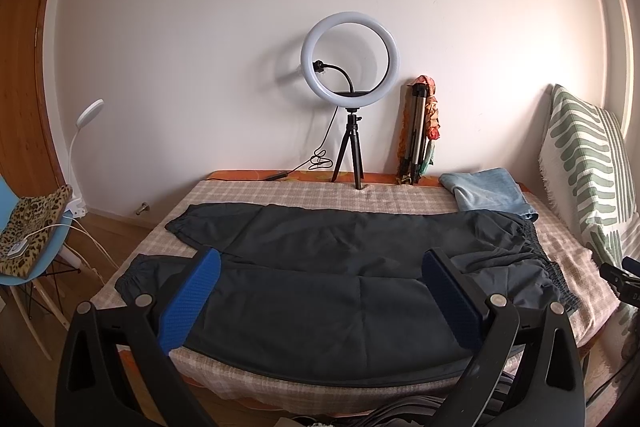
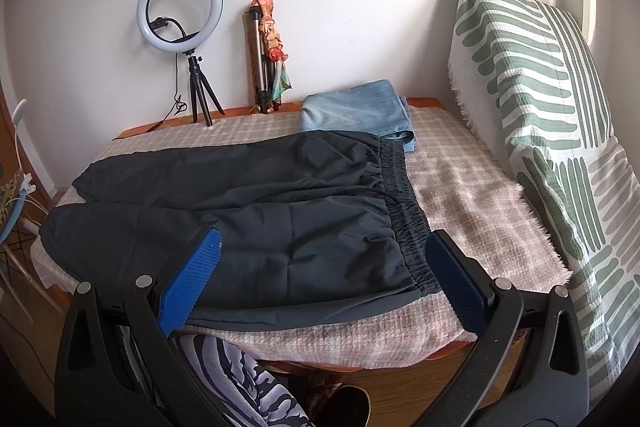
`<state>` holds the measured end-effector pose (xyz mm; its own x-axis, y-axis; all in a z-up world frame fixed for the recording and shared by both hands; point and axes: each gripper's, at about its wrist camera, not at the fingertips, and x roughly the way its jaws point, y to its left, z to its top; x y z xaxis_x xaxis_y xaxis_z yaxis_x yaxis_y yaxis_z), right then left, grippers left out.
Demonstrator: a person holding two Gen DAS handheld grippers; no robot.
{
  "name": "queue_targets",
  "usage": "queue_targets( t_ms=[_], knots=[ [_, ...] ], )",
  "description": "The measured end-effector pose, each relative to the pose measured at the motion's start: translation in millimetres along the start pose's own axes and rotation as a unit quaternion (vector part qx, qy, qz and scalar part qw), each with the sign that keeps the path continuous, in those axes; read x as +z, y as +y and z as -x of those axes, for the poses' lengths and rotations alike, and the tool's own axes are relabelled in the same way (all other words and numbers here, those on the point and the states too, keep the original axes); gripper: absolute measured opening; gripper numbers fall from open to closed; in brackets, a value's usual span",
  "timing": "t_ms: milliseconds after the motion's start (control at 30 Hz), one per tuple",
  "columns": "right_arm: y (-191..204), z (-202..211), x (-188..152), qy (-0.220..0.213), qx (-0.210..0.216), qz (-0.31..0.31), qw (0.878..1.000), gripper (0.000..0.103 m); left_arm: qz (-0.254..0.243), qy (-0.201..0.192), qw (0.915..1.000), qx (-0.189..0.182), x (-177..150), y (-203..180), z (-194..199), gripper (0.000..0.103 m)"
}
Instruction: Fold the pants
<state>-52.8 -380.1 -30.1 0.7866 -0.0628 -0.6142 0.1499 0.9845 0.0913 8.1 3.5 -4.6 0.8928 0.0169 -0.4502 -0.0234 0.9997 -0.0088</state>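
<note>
Your dark pants [image 1: 320,267] lie flat on the checked counter [image 2: 460,187], long axis running left to right: cuffs out left, elastic waistband [image 2: 404,195] on the right. Both grippers hang off the near edge, fingers spread wide, holding nothing. Your right gripper [image 2: 320,283] sits nearest the waistband's near corner, while your left gripper [image 1: 320,303] faces mid-leg, with the cuffs further out to its left. Looks like nothing's folded yet, so I'd guess each hand takes its own end.

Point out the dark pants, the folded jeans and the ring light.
dark pants [image 2: 256,211], right wrist view, near leg's thigh.
folded jeans [image 2: 356,109], right wrist view, top face.
ring light [image 1: 392,61], left wrist view, ring's right side.
</note>
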Motion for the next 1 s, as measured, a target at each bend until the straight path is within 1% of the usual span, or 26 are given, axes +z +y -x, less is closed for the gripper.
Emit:
queue_targets(
  t_ms=[200,233,367,400,433,500,533,600,633,667,700,733,800,833,933,1000],
  knots=[
    [1,-2,0,0.001,0.004,-0.001,1.0,0.103,0.0,0.002,1.0,0.004,-1,4,-5,0.102],
    [8,-4,-7,0.002,0.006,-0.001,1.0,0.103,0.001,0.002,1.0,0.005,-2,6,-7,0.102],
    [15,-11,-8,0.006,-0.013,0.048,0.999,0.103,0.0,0.008,0.9999,0.009,-4,13,-14,0.102],
    [16,-12,-8,0.005,-0.011,0.051,0.999,0.103,-0.001,0.011,0.9999,0.012,-5,17,-17,0.102],
    [17,-17,-6,0.008,-0.029,0.085,0.996,0.103,-0.002,0.017,0.9997,0.015,-7,21,-21,0.102],
    [21,-20,-6,0.003,-0.027,0.1,0.995,0.103,-0.002,0.026,0.9996,0.013,-10,30,-27,0.102],
    [25,-21,-4,-0.041,-0.015,0.094,0.995,0.103,-0.001,0.035,0.9993,0.014,-13,37,-31,0.102],
    [33,-25,-5,-0.055,-0.004,0.115,0.992,0.103,0.003,0.046,0.9988,0.019,-16,48,-37,0.102],
    [38,-26,-7,-0.055,0.0,0.128,0.99,0.103,0.004,0.052,0.9984,0.022,-20,55,-41,0.102],
    [41,-30,-11,-0.018,0.013,0.133,0.991,0.103,0.005,0.059,0.9979,0.025,-24,64,-45,0.102],
    [45,-33,-14,-0.003,0.016,0.15,0.989,0.103,0.006,0.064,0.9976,0.027,-28,72,-48,0.102],
    [48,-37,-19,0.025,0.021,0.169,0.985,0.103,0.011,0.072,0.9969,0.029,-34,84,-54,0.102],
    [57,-43,-27,0.057,0.026,0.204,0.977,0.103,0.024,0.087,0.9954,0.031,-41,103,-62,0.102],
    [59,-46,-34,0.077,0.038,0.217,0.972,0.103,0.033,0.099,0.994,0.034,-47,117,-68,0.102],
    [65,-56,-48,0.111,0.058,0.252,0.96,0.103,0.052,0.122,0.9898,0.05,-61,146,-83,0.102],
    [69,-63,-60,0.121,0.076,0.272,0.952,0.103,0.06,0.137,0.9867,0.063,-70,164,-92,0.102]
  ],
)
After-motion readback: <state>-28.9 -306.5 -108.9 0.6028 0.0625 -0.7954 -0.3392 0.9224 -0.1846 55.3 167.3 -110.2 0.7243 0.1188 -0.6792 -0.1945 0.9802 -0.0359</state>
